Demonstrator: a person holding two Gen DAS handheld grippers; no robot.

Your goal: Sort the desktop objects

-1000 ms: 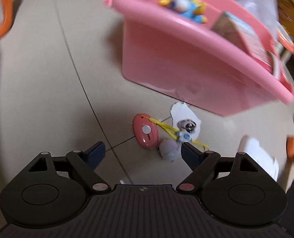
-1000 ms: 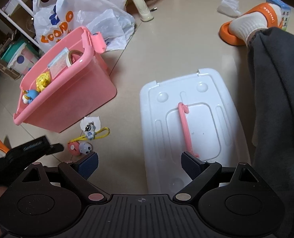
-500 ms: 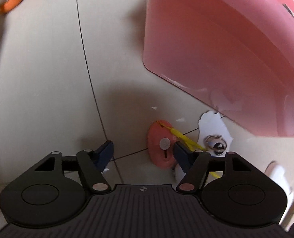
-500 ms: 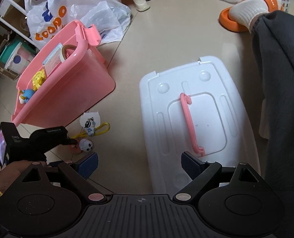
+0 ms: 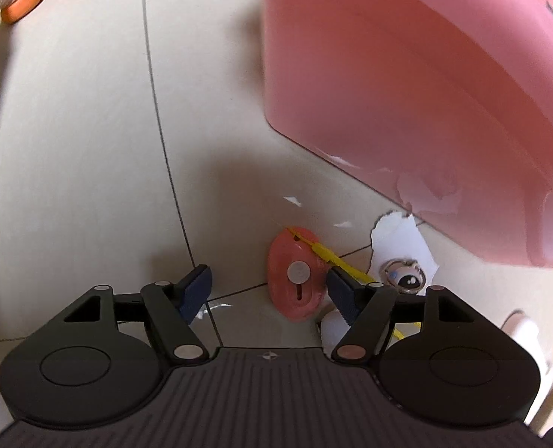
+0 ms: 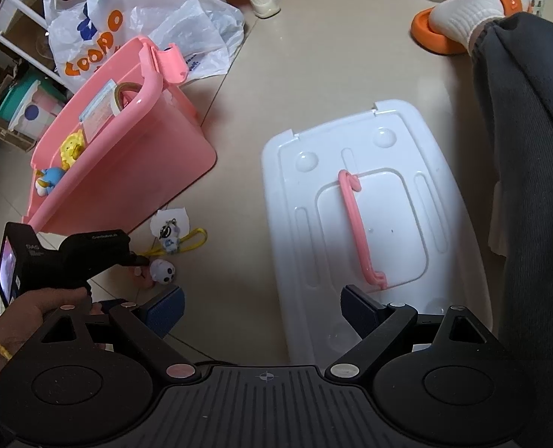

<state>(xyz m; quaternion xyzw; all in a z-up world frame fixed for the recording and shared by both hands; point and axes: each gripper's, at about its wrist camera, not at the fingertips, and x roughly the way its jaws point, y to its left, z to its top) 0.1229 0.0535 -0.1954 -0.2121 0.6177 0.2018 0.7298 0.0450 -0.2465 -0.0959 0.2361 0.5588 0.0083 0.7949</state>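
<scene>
The left gripper (image 5: 271,289), jaws opening, points down over a flat oval pink toy (image 5: 295,280) with a white button and yellow cord, lying on the floor tiles (image 5: 89,149) beside the pink bin (image 5: 407,93); the right gripper (image 6: 263,306) hangs open.

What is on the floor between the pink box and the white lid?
Right wrist view: bare floor lies between the pink box and the white lid; the little toys lie nearer the box.

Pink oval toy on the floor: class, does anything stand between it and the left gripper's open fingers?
Nothing visible does. The pink oval toy lies between the opening fingers of the left gripper; only its yellow cord crosses by one finger.
</scene>
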